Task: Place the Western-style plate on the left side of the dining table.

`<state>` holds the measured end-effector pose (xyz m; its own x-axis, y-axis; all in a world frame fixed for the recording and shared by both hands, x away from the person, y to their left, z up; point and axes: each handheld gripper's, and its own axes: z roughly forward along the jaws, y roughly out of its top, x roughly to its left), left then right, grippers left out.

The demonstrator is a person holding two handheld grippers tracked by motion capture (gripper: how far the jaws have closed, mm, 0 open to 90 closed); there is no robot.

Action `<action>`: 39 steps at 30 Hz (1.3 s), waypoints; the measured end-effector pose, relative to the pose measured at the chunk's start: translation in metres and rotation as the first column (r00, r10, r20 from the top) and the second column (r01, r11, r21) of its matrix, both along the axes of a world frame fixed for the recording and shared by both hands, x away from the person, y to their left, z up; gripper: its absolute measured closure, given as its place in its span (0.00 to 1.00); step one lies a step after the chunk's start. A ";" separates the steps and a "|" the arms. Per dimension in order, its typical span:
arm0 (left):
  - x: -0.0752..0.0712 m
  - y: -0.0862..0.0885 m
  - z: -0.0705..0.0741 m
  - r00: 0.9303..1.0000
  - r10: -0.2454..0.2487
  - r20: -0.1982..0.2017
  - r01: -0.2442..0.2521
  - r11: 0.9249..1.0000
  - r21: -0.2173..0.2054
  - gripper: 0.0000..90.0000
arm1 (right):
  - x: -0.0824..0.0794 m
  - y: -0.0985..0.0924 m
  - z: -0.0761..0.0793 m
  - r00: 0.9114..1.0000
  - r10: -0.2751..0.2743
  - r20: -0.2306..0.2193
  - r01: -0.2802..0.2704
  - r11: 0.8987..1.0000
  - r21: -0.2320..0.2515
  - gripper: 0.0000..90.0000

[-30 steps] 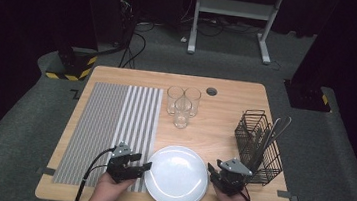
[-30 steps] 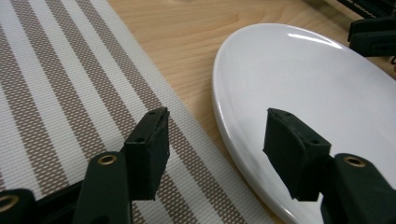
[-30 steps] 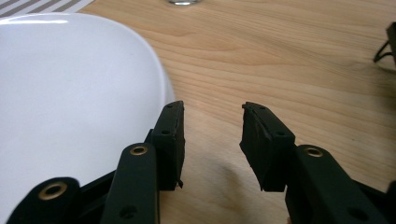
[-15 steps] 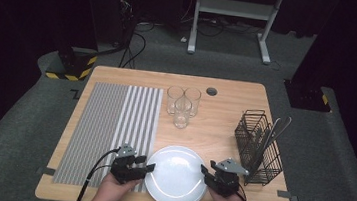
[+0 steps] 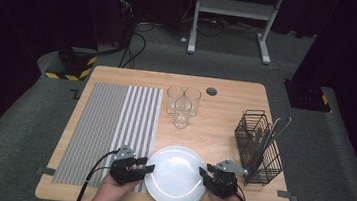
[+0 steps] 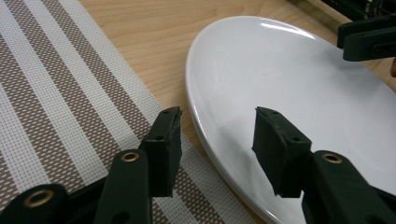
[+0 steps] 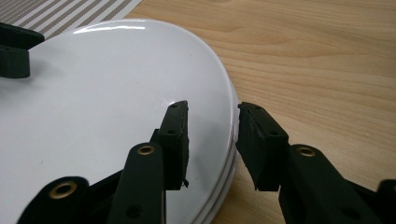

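A stack of white plates [image 5: 176, 175] lies near the table's front edge; the right gripper view shows more than one rim [image 7: 229, 154]. My left gripper [image 5: 149, 168] straddles the left rim of the plate [image 6: 280, 70]. One finger [image 6: 163, 144] is over the placemat and the other over the plate. Its jaws have just been closing, with a gap still on both sides of the rim. My right gripper [image 5: 202, 172] straddles the right rim, one finger [image 7: 175, 140] over the plate [image 7: 93, 93] and the other outside it. Its jaws have also just been closing and do not press.
A striped grey placemat [image 5: 108, 128] covers the table's left part, right beside the plates. Three clear glasses [image 5: 182, 106] stand at the middle back. A black wire cutlery basket [image 5: 258, 146] with utensils stands close to the right hand. Bare wood [image 5: 224, 120] lies between them.
The right gripper has shifted slightly left onto the plate's rim. The left gripper has stayed at the left rim, and both pairs of jaws stand narrower.
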<state>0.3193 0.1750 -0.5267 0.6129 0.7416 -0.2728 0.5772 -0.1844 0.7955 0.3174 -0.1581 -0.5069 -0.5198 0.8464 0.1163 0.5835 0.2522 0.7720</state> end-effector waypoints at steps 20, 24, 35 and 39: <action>-0.005 0.001 0.001 0.999 0.000 -0.046 -0.001 1.000 -0.027 0.61 | 0.003 0.001 0.004 0.995 -0.039 -0.092 0.045 0.997 0.063 0.67; -0.005 0.003 0.001 0.998 0.007 -0.060 -0.010 0.999 -0.041 0.65 | 0.003 0.000 0.003 0.992 -0.044 -0.114 0.054 0.995 0.085 0.65; -0.005 0.008 0.000 0.995 -0.029 -0.091 0.023 0.998 -0.058 0.63 | 0.004 -0.008 0.004 0.979 -0.049 -0.200 0.085 0.980 0.177 0.63; -0.005 0.010 0.000 0.995 -0.035 -0.097 0.028 0.997 -0.068 0.63 | 0.004 -0.009 0.004 0.972 -0.054 -0.227 0.101 0.974 0.203 0.62</action>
